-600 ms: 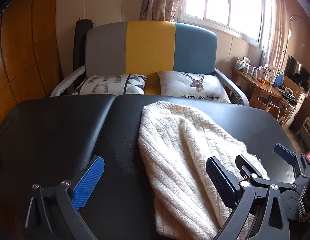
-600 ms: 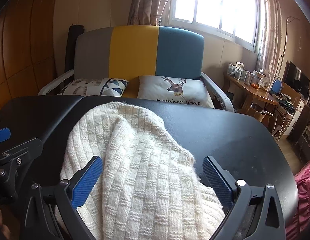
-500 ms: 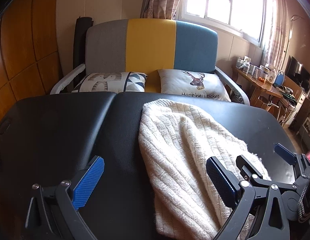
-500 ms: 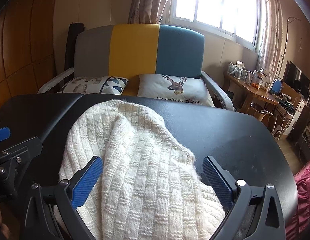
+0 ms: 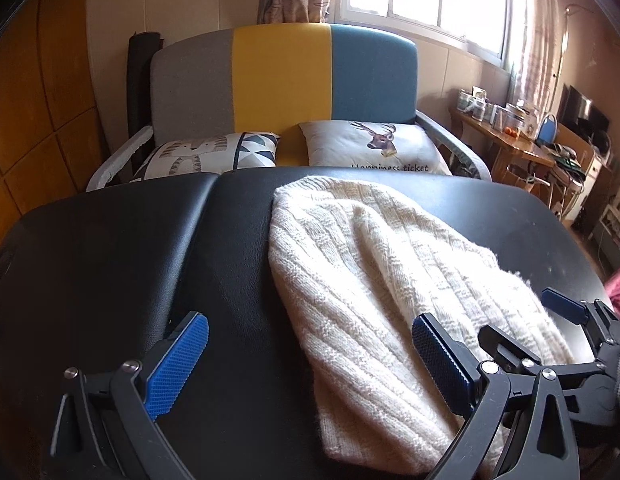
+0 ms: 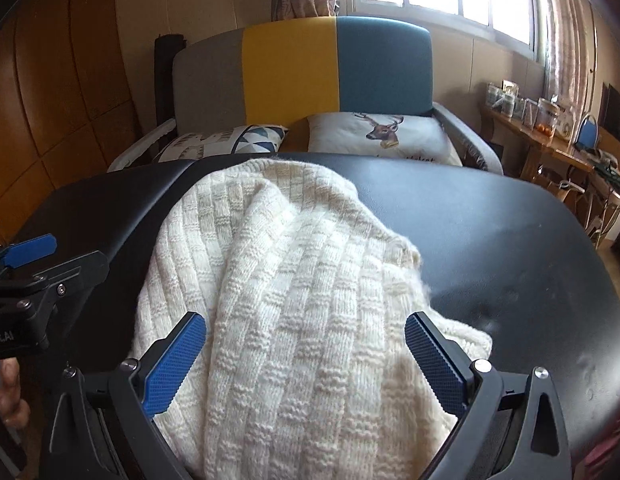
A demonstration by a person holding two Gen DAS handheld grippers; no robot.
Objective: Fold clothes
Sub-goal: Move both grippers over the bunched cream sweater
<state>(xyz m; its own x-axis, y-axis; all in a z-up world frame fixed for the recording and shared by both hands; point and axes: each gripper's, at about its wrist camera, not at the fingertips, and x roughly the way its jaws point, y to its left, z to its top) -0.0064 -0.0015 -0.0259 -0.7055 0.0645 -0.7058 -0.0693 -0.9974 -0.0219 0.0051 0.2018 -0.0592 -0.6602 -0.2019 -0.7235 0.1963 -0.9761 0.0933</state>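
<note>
A cream knitted sweater (image 5: 382,280) lies folded lengthwise on the black padded table (image 5: 109,264), running from the near edge toward the far side. My left gripper (image 5: 310,360) is open above the table, over the sweater's left edge, with nothing between its blue pads. In the right wrist view the same sweater (image 6: 293,304) fills the middle, and my right gripper (image 6: 305,360) hangs open over its near end, holding nothing. The right gripper (image 5: 558,320) shows at the right of the left view, and the left gripper (image 6: 29,272) at the left of the right view.
Beyond the table stands a grey, yellow and blue sofa (image 5: 281,80) with two cushions (image 5: 370,144). A wooden side table (image 5: 510,140) with jars stands at the right under the window. Wooden panels (image 5: 29,100) line the left wall. A hand (image 6: 9,396) shows at lower left.
Both grippers have lifted slightly and tipped down a little, so the sofa sits lower in view. The sweater has not moved, and both grippers stay open.
</note>
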